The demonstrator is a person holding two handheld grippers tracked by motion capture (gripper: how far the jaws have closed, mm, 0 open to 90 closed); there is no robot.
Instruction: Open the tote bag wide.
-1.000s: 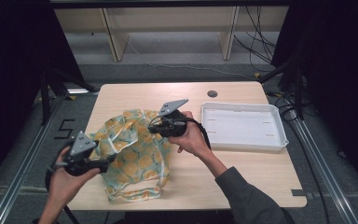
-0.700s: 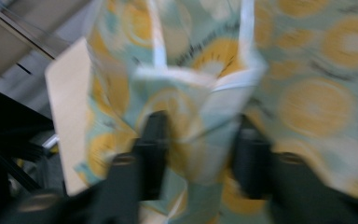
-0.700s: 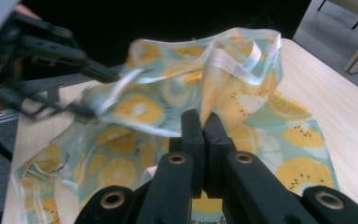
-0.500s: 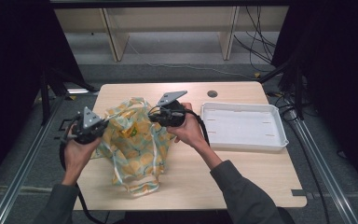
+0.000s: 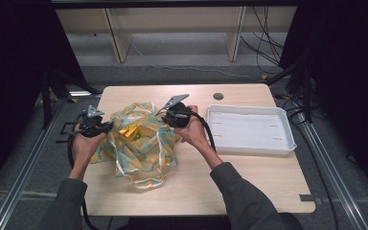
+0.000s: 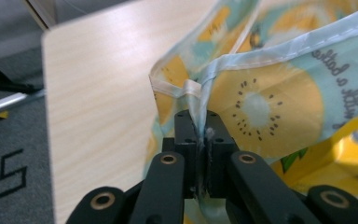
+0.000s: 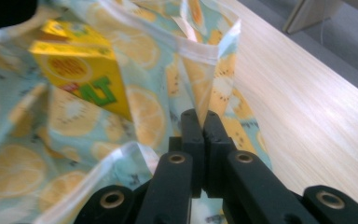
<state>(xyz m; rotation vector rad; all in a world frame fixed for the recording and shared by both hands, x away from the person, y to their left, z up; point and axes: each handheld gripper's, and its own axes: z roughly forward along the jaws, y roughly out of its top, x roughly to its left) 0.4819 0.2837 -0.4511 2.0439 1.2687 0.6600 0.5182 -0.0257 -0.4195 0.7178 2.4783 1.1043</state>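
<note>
Gripping the rim of the fruit-print bag (image 6: 261, 88), the left gripper (image 6: 199, 135) has just been closing its jaws and is now clamped on the hem, having moved from the bag's near corner. Opposite, the right gripper (image 7: 200, 122) is pinching the other rim, so the mouth is spreading on the table (image 5: 249, 187), exposing the yellow carton (image 7: 81, 70). Beyond, the white tray (image 5: 287, 143) is waiting.

A fruit-printed bag (image 5: 136, 143) is held open at centre-left of the frame by the left gripper (image 5: 100, 127) and the right gripper (image 5: 165, 116) — a yellow box (image 5: 129, 132) is seen inside. A white tray (image 5: 249, 130) is placed at the right.
</note>
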